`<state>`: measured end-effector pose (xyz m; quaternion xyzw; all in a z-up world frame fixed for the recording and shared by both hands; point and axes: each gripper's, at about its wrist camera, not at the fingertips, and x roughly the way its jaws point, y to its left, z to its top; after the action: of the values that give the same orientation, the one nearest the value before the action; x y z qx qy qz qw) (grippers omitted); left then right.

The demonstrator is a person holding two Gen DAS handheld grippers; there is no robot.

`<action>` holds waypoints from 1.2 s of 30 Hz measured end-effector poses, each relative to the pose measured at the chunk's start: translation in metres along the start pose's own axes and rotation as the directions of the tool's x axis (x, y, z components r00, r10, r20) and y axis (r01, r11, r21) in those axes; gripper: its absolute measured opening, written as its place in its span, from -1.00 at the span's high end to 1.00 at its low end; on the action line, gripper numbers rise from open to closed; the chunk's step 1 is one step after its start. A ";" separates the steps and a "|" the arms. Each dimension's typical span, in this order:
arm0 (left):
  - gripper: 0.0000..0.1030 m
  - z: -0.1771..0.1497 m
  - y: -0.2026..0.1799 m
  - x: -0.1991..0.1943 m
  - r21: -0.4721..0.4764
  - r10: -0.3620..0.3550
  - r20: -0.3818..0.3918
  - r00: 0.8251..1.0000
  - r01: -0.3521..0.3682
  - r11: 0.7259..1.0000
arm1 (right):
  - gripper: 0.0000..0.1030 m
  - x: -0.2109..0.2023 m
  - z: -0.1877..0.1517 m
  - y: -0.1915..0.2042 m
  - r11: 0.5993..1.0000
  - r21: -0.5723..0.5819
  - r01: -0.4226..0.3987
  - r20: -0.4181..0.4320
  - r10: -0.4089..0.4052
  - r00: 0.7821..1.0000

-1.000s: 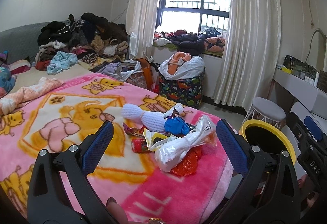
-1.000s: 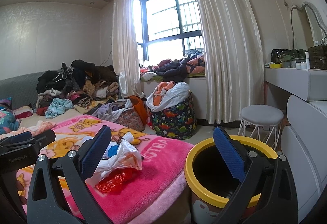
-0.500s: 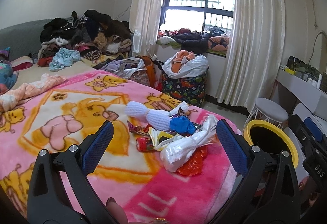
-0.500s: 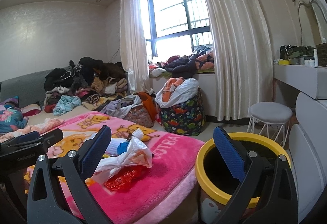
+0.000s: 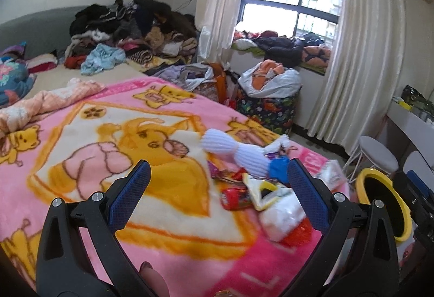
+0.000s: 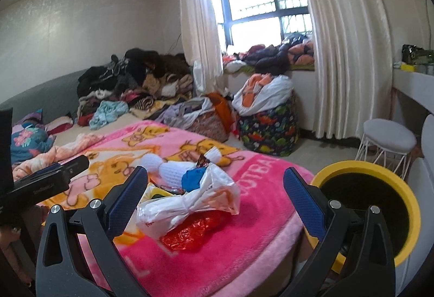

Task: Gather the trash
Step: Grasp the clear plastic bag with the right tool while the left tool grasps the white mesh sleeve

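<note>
Right wrist view: right gripper (image 6: 215, 189), jaws wide and empty, has swung closer over the white plastic bag (image 6: 187, 206) in the trash heap on the pink blanket (image 6: 238, 251) beside the yellow-rimmed bin (image 6: 407, 204); left gripper (image 5: 218, 188) likewise spread, shifted left.

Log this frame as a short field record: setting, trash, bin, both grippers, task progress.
setting: bedroom, pink cartoon blanket on bed
trash: white plastic bag, red wrapper, small wrappers piled near the blanket's corner
bin: yellow-rimmed bin on the floor beside the bed
left gripper: open, empty
right gripper: open, empty, bag between its fingers
progress: nothing grasped yet
</note>
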<state>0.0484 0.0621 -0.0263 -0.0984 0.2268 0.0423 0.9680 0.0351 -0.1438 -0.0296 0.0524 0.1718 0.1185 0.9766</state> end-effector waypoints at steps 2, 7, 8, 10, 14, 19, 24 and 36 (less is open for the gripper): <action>-0.79 0.003 0.007 0.014 -0.010 -0.001 -0.015 1.000 0.001 1.000 | -0.88 0.012 0.001 0.002 1.000 -0.005 -0.003 -0.025 0.003 1.000; -0.79 0.016 0.014 0.052 -0.033 -0.005 -0.072 0.997 0.003 0.999 | -0.88 0.044 0.004 -0.004 1.000 0.009 0.004 -0.086 -0.003 0.996; -0.79 0.020 0.014 0.060 -0.042 -0.023 -0.086 0.996 0.020 0.999 | -0.88 0.049 0.004 -0.007 1.000 0.014 0.004 -0.095 -0.002 0.995; -0.79 0.026 0.011 0.074 -0.053 -0.043 -0.103 0.994 0.038 0.998 | -0.88 0.060 0.004 -0.013 0.999 0.037 0.005 -0.119 0.000 0.993; -0.79 0.039 0.001 0.107 -0.057 -0.088 -0.170 0.982 0.079 0.995 | -0.88 0.082 0.002 -0.028 0.992 0.123 -0.017 -0.191 0.040 0.981; -0.79 0.042 -0.003 0.148 -0.086 -0.140 -0.263 0.955 0.121 0.989 | -0.88 0.114 -0.005 -0.039 0.970 0.239 -0.043 -0.283 0.112 0.952; -0.79 0.039 0.010 0.186 -0.143 -0.127 -0.345 0.930 0.082 0.986 | -0.88 0.137 -0.015 -0.043 0.949 0.308 -0.070 -0.353 0.182 0.918; -0.47 0.024 0.042 0.245 -0.362 -0.219 -0.472 0.854 0.039 0.931 | -0.15 0.146 -0.023 -0.042 0.919 0.365 -0.149 -0.372 0.291 0.882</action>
<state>0.2723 0.1175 -0.1224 -0.2864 0.4537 -0.0127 0.8438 0.1692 -0.1471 -0.1040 0.2055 0.3872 0.2084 0.8743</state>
